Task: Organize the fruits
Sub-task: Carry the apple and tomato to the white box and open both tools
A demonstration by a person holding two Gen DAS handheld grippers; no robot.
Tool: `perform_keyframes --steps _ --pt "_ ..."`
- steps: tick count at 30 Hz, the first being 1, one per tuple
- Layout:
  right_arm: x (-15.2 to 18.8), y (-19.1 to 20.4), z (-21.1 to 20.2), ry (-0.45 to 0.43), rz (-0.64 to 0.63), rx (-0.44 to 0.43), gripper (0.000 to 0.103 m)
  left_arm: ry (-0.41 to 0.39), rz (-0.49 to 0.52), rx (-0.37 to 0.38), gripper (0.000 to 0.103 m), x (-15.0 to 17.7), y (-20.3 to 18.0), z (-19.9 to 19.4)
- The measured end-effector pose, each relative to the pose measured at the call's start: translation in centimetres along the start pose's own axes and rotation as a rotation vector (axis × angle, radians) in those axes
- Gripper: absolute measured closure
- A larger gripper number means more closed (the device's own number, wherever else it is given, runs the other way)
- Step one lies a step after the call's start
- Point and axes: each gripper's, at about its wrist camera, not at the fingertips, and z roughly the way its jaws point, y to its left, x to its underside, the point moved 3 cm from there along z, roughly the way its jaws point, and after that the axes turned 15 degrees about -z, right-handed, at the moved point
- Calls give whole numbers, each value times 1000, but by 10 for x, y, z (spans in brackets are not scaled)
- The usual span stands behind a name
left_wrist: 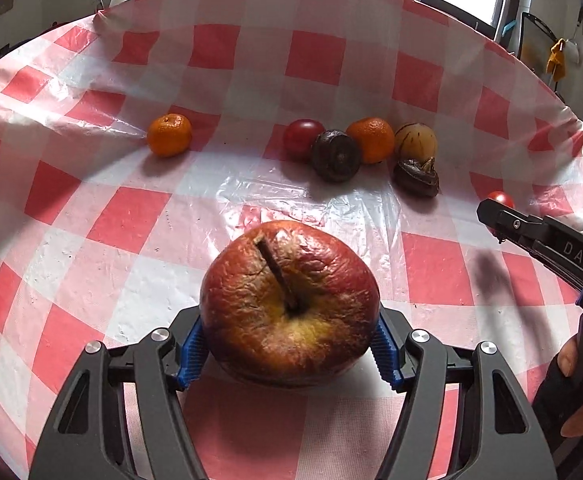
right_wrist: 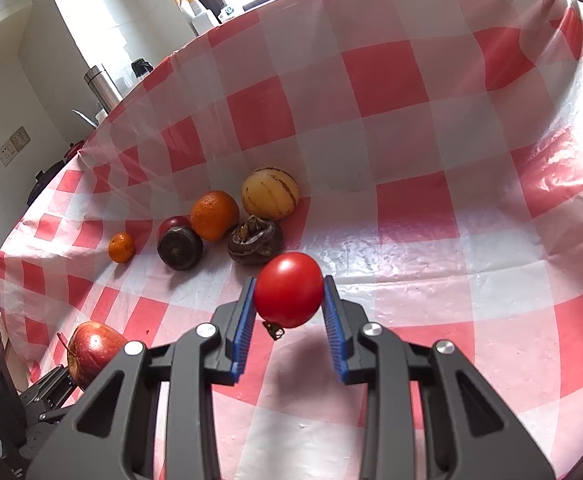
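Observation:
A wrinkled red apple (left_wrist: 291, 304) with its stem pointing up sits between the blue pads of my left gripper (left_wrist: 291, 352), which is shut on it. The same apple (right_wrist: 91, 352) shows at the lower left of the right wrist view. My right gripper (right_wrist: 289, 300) is shut on a smooth red tomato (right_wrist: 288, 290), held a little above the cloth with its shadow below. From the left wrist view, that gripper (left_wrist: 507, 224) and tomato (left_wrist: 501, 199) are at the right.
On the red-and-white checked cloth (left_wrist: 131, 216) lie a small mandarin (left_wrist: 169, 135), a red fruit (left_wrist: 301, 138), two dark brown fruits (left_wrist: 336, 156) (left_wrist: 416, 178), an orange (left_wrist: 371, 140) and a striped yellow fruit (left_wrist: 415, 142). Bottles (right_wrist: 199, 12) stand beyond the far edge. A hand (left_wrist: 571, 360) grips the right handle.

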Motion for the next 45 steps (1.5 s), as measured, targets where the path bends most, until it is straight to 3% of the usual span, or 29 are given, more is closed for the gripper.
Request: perform_keyframes --steps 6,10,20,24,28,36,45 --pt "0 2 1 25 -6 0 70 2 -10 10 39 -2 1 2" --pt "21 1 -17 79 81 -17 70 -2 -35 -5 39 -2 4 -1" --pt "113 60 -133 27 93 -122 70 -46 -69 57 39 77 38 -94" --pt "146 81 -147 56 23 -111 70 -66 -41 64 39 113 53 -128" --pt "155 93 -152 67 5 -121 70 -74 -32 65 39 137 69 -146" --pt "150 135 -189 10 -121 -126 70 -136 -54 68 39 150 90 -183" --pt "165 201 -187 41 -288 -190 70 -214 -54 69 39 166 125 -224"
